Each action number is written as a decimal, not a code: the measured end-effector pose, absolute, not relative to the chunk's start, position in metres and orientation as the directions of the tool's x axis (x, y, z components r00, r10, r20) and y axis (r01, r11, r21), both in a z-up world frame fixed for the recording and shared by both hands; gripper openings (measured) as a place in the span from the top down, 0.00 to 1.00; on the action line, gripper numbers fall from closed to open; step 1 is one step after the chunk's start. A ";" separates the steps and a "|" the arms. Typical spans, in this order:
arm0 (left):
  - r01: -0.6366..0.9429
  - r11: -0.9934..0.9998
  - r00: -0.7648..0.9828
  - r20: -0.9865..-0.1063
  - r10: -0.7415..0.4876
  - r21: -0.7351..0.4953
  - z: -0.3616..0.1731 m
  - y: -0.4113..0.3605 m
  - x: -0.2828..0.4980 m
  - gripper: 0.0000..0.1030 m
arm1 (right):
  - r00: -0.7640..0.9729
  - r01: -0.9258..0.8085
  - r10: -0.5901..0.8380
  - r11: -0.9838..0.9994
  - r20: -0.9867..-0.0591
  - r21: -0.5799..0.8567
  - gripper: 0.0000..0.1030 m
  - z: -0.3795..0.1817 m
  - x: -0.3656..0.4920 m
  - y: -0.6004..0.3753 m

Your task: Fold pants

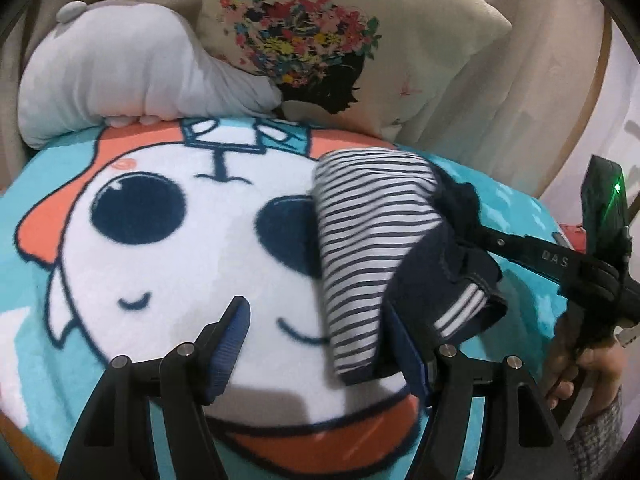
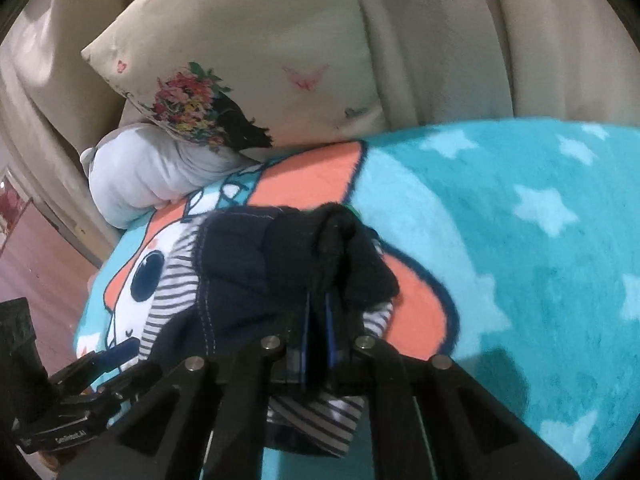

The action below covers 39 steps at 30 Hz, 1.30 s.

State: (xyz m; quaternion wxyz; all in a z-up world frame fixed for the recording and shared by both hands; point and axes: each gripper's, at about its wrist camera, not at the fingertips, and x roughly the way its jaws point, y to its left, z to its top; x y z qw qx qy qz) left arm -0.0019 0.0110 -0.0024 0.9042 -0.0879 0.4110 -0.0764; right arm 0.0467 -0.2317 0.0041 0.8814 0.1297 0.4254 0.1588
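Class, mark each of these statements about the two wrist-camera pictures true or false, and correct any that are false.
1. The right gripper is shut on the pants. True.
2. The left gripper is clamped on the pants. False: its jaws stand open; the pants lie against only its right finger.
3. The pants are plain white. False: they are white with navy stripes and have navy parts.
4. The blanket is teal with pale stars. True.
5. A floral cushion leans behind the blanket, next to a pale plush toy. True.
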 end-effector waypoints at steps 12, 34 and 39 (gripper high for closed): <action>-0.005 0.948 0.642 -0.728 -0.242 -0.320 0.006 0.057 0.014 0.26 | 0.613 -0.049 0.348 0.913 -0.710 0.405 0.69 0.010 0.031 -0.272; 0.135 0.927 0.558 -0.746 -0.363 -0.350 0.021 0.012 0.115 0.62 | 0.516 -0.152 0.666 0.690 -0.539 0.707 0.78 0.012 0.095 -0.238; 0.089 0.959 0.560 -0.782 -0.271 -0.269 0.018 0.011 0.112 0.62 | 0.537 -0.065 0.471 0.850 -0.700 0.522 0.65 -0.009 0.105 -0.231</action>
